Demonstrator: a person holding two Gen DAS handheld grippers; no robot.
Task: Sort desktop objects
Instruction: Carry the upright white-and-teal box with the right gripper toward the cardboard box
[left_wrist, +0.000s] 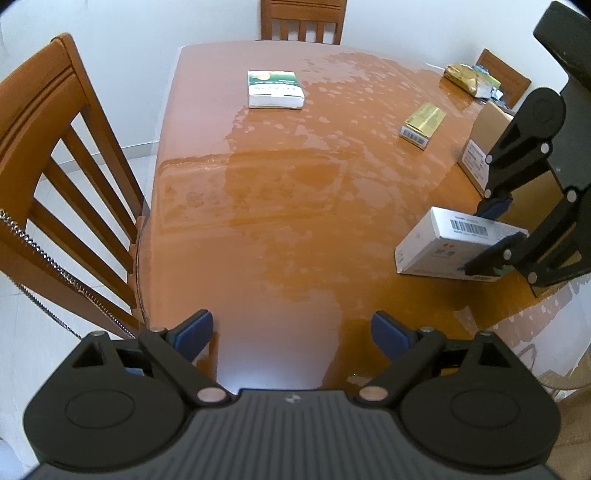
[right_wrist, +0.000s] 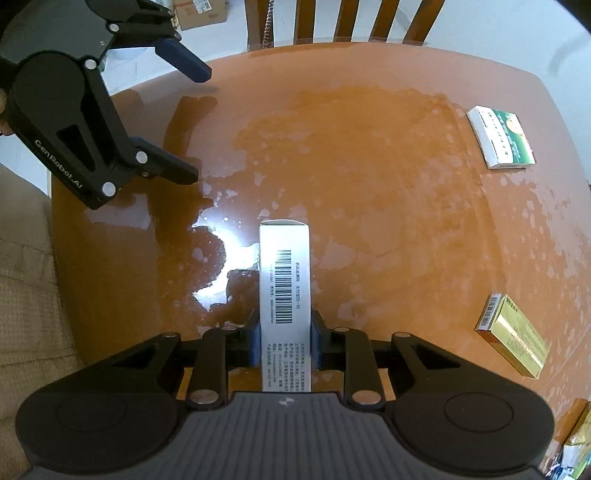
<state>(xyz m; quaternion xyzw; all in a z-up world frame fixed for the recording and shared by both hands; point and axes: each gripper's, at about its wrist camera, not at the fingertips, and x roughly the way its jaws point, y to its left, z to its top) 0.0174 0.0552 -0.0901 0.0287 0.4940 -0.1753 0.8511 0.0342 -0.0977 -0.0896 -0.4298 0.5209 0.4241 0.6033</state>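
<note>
Right claw (right_wrist: 284, 345): points down at the table (right_wrist: 369, 203), squeezed tight on the white box (right_wrist: 283, 280).
White box: between its blue pads.
Left claw (left_wrist: 291, 332): wide open, holding nothing.

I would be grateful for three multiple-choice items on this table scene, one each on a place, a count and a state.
1. Where does the green-and-white box lie?
A. on the orange wooden table
B. on a chair seat
C. in the left gripper

2. How many gold boxes with a barcode end lie flat on the table?
A. none
B. one
C. three

3. What is the right gripper doing?
A. standing open over bare wood
B. shut on the white barcoded box
C. shut on a chair rail

Answers: 1 A, it rests on the tabletop, towards its far end; 2 B, only one gold box shows; 3 B, the blue pads press on both sides of the box.
</note>
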